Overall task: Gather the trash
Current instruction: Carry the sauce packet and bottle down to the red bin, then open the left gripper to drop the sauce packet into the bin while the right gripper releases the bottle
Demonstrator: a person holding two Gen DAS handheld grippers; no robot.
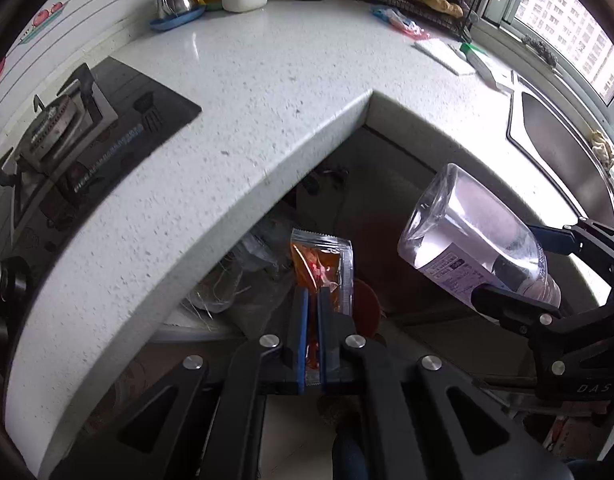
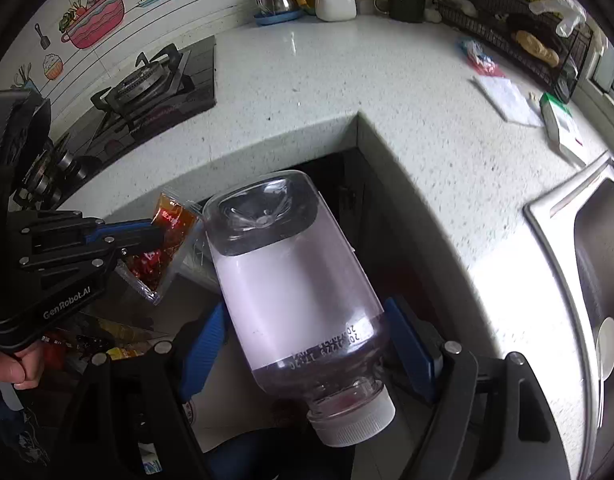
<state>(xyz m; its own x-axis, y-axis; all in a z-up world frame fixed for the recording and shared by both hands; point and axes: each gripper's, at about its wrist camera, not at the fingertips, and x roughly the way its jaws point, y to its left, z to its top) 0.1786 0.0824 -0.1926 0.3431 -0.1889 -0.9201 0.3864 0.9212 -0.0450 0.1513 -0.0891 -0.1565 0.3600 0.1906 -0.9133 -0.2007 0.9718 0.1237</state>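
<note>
Left wrist view: the left gripper (image 1: pixel 313 292) sits at bottom centre, its blue-padded fingers (image 1: pixel 300 320) pressed together on a sauce packet (image 1: pixel 323 268), orange-red with a silver edge. The packet stands upright just above the fingers, in front of the countertop (image 1: pixel 243 92) corner. At right of frame the right gripper (image 1: pixel 547 268) clamps a clear plastic bottle (image 1: pixel 467 240), which is tilted with its base toward upper left.

Right wrist view: the bottle (image 2: pixel 295 280) fills the centre, white cap (image 2: pixel 351 416) toward the camera at bottom, base pointing up. Blue finger pads (image 2: pixel 205 348) press its shoulder from both sides. The packet (image 2: pixel 167 240) shows at left, just beside the bottle's base, held by the left gripper (image 2: pixel 159 236). Whether packet and bottle touch cannot be told. A stove (image 2: pixel 147 84) lies at upper left, a sink (image 2: pixel 595 264) at right edge.
</note>
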